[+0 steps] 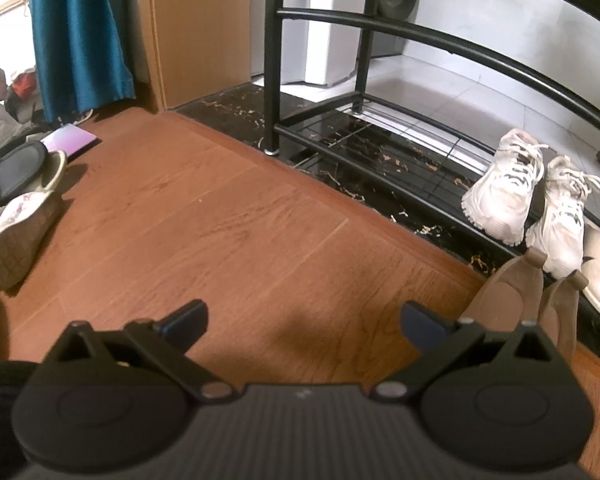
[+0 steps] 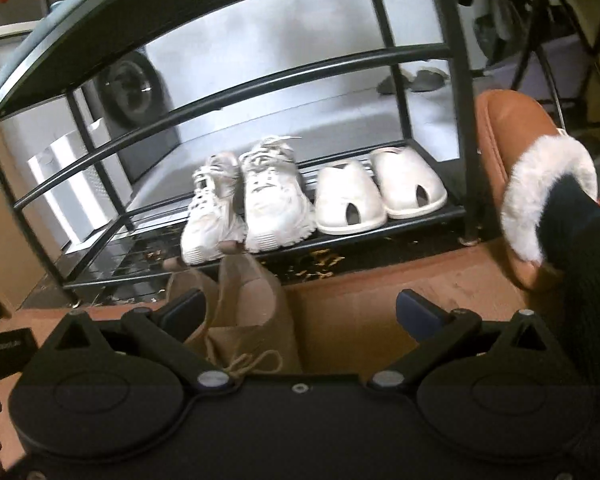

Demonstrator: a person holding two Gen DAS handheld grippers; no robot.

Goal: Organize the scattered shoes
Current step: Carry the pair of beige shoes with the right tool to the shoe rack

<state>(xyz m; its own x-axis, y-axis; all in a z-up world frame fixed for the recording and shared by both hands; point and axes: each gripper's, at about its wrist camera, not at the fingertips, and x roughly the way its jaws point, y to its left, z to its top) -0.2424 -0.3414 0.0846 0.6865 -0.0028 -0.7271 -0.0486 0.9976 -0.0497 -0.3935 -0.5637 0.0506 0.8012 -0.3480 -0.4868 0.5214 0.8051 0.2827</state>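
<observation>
Warm wood-plank floor (image 1: 228, 216) meets a dark marbled sill where a black metal shoe rack (image 2: 384, 60) stands. On its bottom wire shelf sit chunky white sneakers (image 2: 256, 196) beside smooth cream slippers (image 2: 380, 192). Tan suede heels (image 2: 240, 304) lie on the floor just before the rack, nearest the right tongs (image 2: 300, 312), gaping wide and empty. The left tongs (image 1: 304, 320) gape wide too, heels to their right.

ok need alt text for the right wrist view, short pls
A black metal shoe rack holds a pair of white sneakers and a pair of cream slides side by side on its bottom shelf. On the wooden floor in front lie tan high-heeled shoes, partly between the open jaws of the right gripper. A foot in a brown fur-lined slipper is at right.
</observation>
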